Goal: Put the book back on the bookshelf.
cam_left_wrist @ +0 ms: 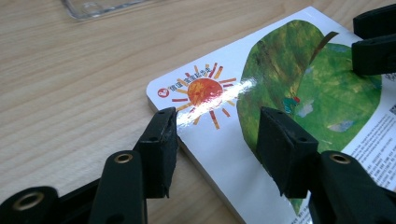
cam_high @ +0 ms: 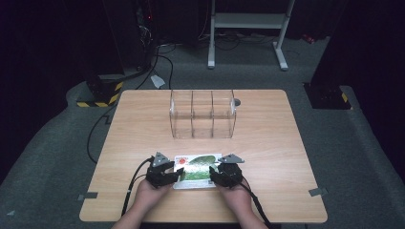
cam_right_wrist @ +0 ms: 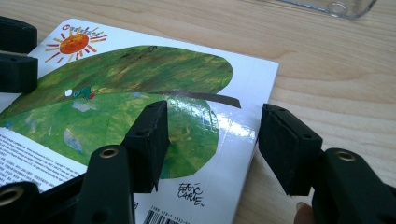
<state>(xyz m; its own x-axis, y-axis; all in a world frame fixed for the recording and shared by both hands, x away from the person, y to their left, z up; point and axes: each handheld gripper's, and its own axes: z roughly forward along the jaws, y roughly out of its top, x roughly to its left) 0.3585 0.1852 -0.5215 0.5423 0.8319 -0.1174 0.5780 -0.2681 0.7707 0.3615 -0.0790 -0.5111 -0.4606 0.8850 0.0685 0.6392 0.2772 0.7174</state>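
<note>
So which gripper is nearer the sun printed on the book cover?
Left. The left gripper straddles the book edge right beside the sun; the right gripper sits at the opposite end, by the leaf stem.

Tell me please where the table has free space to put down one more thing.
Free: the table left and right of the clear organizer, and the strip between it and the book. Crowded: the near edge, where both tools, left and right, flank the book.

A: Left tongs (cam_high: 171, 172) status?
B: Jaws apart, held low in the left hand (cam_high: 149, 193), forearm entering from the bottom edge.
A: Right tongs (cam_high: 220, 172)?
B: Jaws likewise apart, gripped by the right hand (cam_high: 236, 194), facing the left tongs.
</note>
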